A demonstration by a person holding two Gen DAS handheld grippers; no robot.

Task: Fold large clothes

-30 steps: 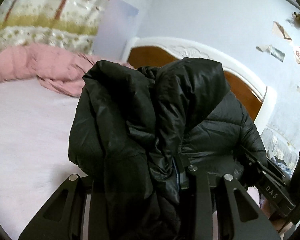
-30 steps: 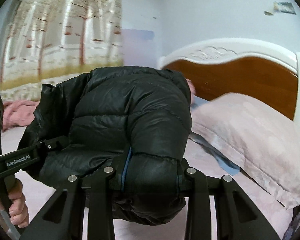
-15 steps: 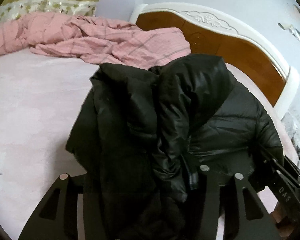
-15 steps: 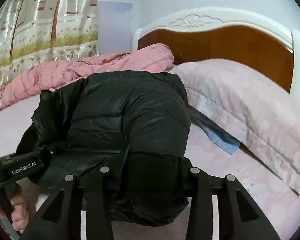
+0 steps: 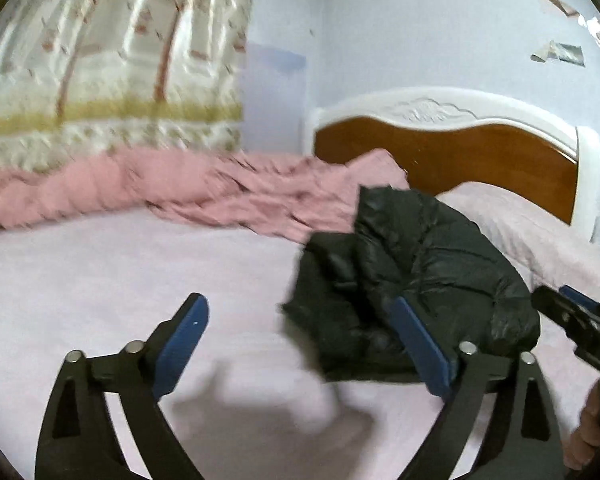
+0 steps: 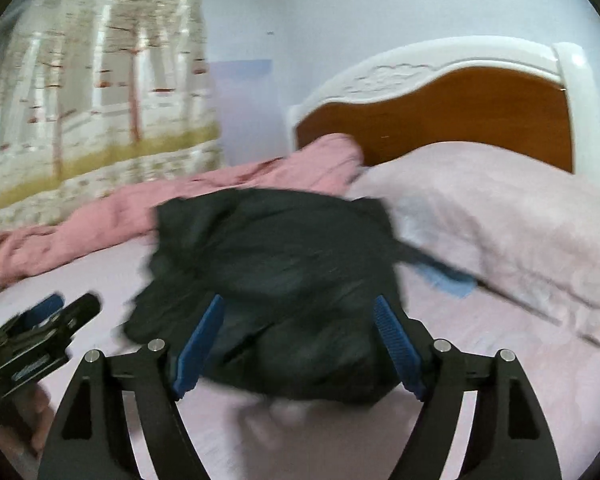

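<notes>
**Black puffer jacket released on the bed: handling notes**

While both sets of jaws are opening, the black puffer jacket [image 5: 412, 296] lies bundled on the pale pink bed sheet [image 5: 120, 264], near the head of the bed.

At far left, a tree-print curtain [image 5: 112, 80] hangs behind a crumpled pink blanket [image 5: 180, 192], which runs along the far side of the bed. The left gripper [image 5: 300, 340] comes next: its jaws stand wide, nothing lies between them but bare sheet, and the jacket sits behind the right-hand blue pad without being pressed. Further right, the jacket rests in front of the wooden headboard [image 5: 480, 152] and beside a pillow [image 6: 500, 216]. In the right wrist view, the right gripper [image 6: 300, 344] has its jaws spread to either side of the near end of the bundle; the pads do not appear to clamp it, though blur limits certainty. A blue cloth [image 6: 448, 280] shows under the pillow edge.

Handling judgement: the jacket is likely light, soft and bulky, with a slick shiny shell. Padded fill will spring back, so folds may reopen unless pressed flat. A thin pinch of shell could slip; take hold at a seam, hem or collar edge, gathering a full quilted thickness between the pads. Take one corner in each gripper to keep the garment spread.
</notes>
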